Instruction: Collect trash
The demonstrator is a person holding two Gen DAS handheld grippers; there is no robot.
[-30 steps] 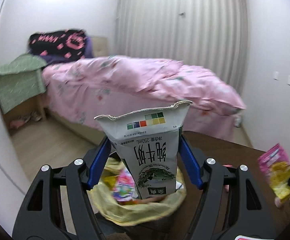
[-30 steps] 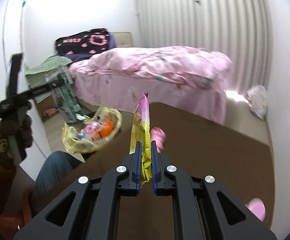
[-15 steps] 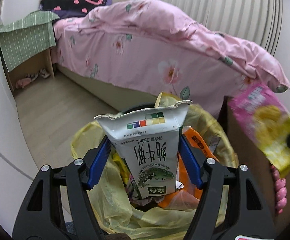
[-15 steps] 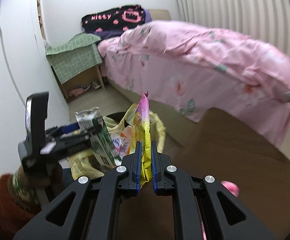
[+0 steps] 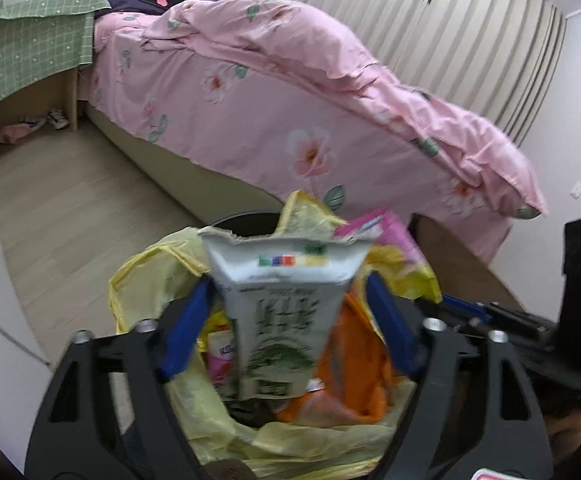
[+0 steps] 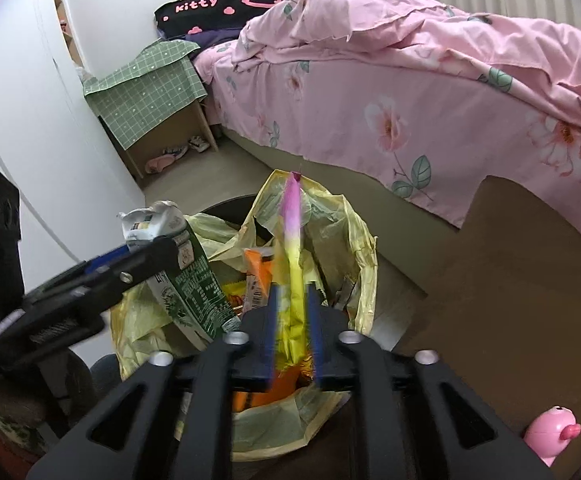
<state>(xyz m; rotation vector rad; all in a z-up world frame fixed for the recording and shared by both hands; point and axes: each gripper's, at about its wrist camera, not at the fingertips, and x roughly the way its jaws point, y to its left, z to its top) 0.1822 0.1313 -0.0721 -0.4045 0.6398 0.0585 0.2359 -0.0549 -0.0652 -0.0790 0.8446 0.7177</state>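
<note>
A bin lined with a yellow bag holds several wrappers. My left gripper has its jaws spread wide around a white and green milk carton, which looks loose between them and hangs over the bag; the carton also shows in the right wrist view. My right gripper has its jaws slightly parted around a pink and yellow snack packet, right above the bag. The packet also shows in the left wrist view.
A bed with a pink flowered duvet stands behind the bin. A bedside stand under green cloth is at the far left. A brown table lies to the right, with a pink toy on it.
Both grippers have moved down over the bin. The left jaws have spread wider around the carton, and the right jaws have parted a little around the packet.
</note>
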